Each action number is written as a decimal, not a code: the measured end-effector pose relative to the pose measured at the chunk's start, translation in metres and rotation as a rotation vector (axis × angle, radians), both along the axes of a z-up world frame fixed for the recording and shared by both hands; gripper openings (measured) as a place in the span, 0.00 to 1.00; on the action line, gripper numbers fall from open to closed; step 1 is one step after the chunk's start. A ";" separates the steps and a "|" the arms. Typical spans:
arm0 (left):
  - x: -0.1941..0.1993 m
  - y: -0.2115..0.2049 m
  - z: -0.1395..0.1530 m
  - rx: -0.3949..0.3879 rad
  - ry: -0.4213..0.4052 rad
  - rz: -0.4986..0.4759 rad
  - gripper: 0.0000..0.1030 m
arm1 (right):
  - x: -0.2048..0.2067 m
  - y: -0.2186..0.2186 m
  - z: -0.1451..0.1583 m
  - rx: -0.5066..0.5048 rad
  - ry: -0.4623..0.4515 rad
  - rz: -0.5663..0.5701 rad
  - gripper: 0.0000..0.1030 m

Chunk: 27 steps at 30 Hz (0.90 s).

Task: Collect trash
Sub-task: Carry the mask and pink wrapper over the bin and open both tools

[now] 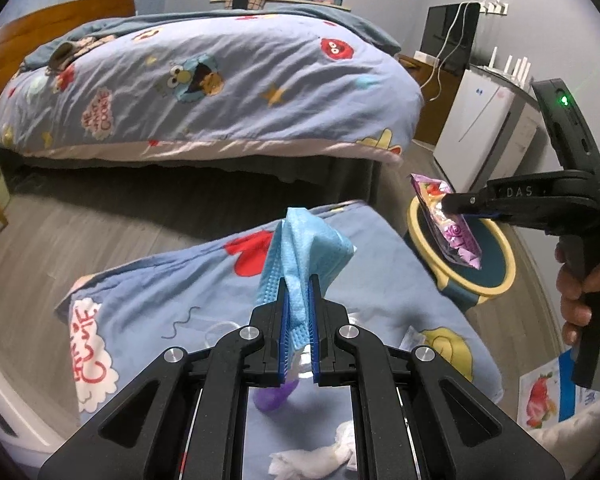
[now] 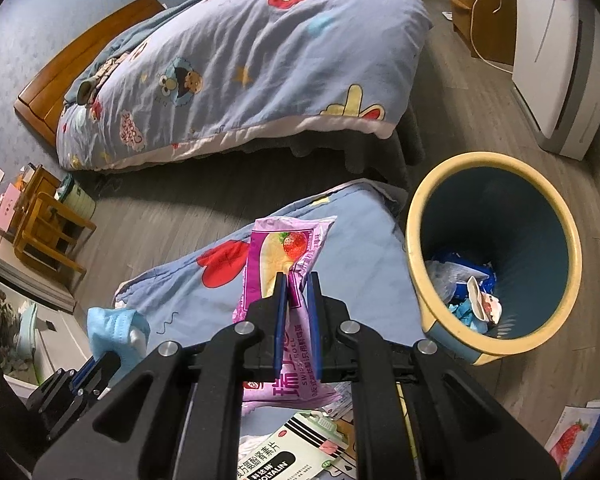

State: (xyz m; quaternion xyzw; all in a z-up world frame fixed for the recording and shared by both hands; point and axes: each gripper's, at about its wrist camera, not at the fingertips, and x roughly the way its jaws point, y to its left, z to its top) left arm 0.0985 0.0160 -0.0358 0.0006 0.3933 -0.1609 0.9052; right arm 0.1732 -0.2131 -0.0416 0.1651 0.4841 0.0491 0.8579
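My left gripper (image 1: pixel 299 292) is shut on a light blue face mask (image 1: pixel 304 248), held above the cartoon-print bedding (image 1: pixel 160 280). My right gripper (image 2: pixel 298 284) is shut on a purple strawberry snack wrapper (image 2: pixel 284 248). In the left wrist view the right gripper (image 1: pixel 452 204) holds the wrapper (image 1: pixel 452 224) over the rim of the blue bin with a yellow rim (image 1: pixel 496 276). The bin (image 2: pixel 420 208) stands on the floor right of the bed and holds several scraps. The mask (image 2: pixel 116 328) in the left gripper shows at lower left of the right wrist view.
White crumpled tissue (image 1: pixel 316 456) and a purple item (image 1: pixel 274 396) lie on the bedding below my left gripper. A medicine packet (image 2: pixel 296 448) lies below my right gripper. A second bed (image 1: pixel 204 80), a white appliance (image 2: pixel 556 60), a wooden chair (image 2: pixel 48 224) and a strawberry box (image 2: pixel 572 440) stand around.
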 end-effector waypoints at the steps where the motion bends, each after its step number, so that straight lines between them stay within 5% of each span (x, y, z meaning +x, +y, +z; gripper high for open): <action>1: 0.000 0.001 0.000 -0.004 0.000 0.001 0.09 | -0.001 -0.001 0.000 -0.001 0.003 -0.001 0.09; 16: 0.004 -0.010 0.018 -0.056 -0.039 -0.005 0.09 | -0.005 -0.026 0.009 0.013 -0.026 -0.048 0.10; 27: 0.015 -0.070 0.015 -0.008 -0.056 -0.083 0.09 | -0.003 -0.080 -0.008 -0.018 -0.017 -0.119 0.10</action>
